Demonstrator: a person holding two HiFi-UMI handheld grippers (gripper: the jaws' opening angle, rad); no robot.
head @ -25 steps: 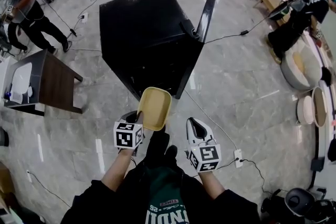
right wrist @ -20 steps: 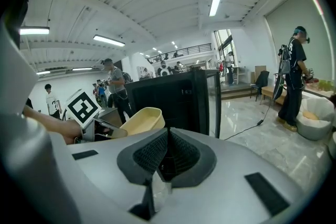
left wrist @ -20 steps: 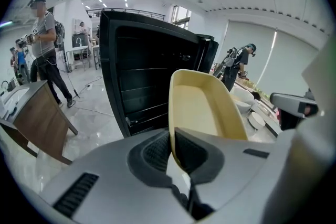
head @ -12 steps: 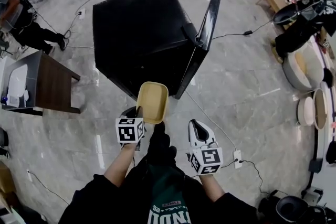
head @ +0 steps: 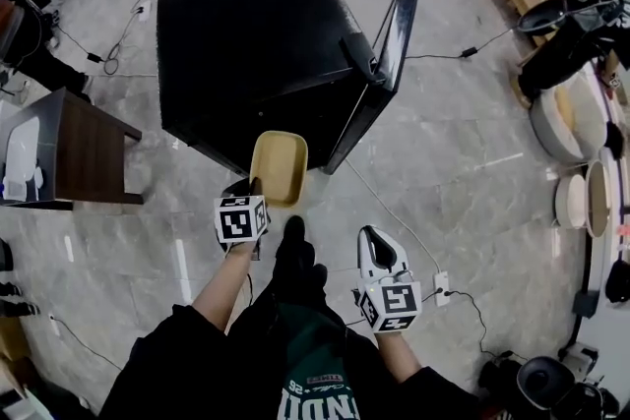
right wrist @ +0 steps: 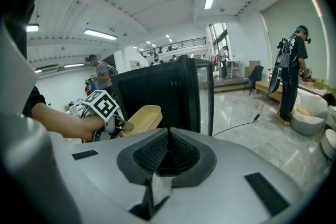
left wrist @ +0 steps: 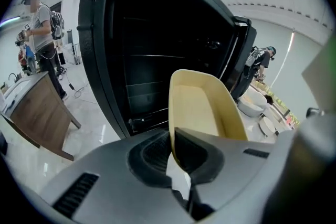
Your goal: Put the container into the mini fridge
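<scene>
A pale yellow oblong container point(head: 278, 167) hangs in the air in front of the black mini fridge point(head: 261, 54), held by its near rim. My left gripper point(head: 252, 195) is shut on that rim; in the left gripper view the container point(left wrist: 202, 107) rises from between the jaws point(left wrist: 173, 136) toward the fridge's dark open inside point(left wrist: 152, 60). The fridge door point(head: 389, 44) stands swung open to the right. My right gripper point(head: 375, 246) is lower right, shut and empty; in its view the jaws point(right wrist: 167, 147) meet with nothing between them, and the container point(right wrist: 140, 117) shows at left.
A brown wooden table point(head: 84, 152) stands left of the fridge. Cables and a power strip point(head: 442, 284) lie on the marble floor at right. White bowls and basins point(head: 571, 202) sit far right. People stand at the room's edges point(left wrist: 44, 34).
The container and my left gripper have moved forward, closer to the fridge's open front. The view has shifted toward the fridge. The right gripper stays low and shut.
</scene>
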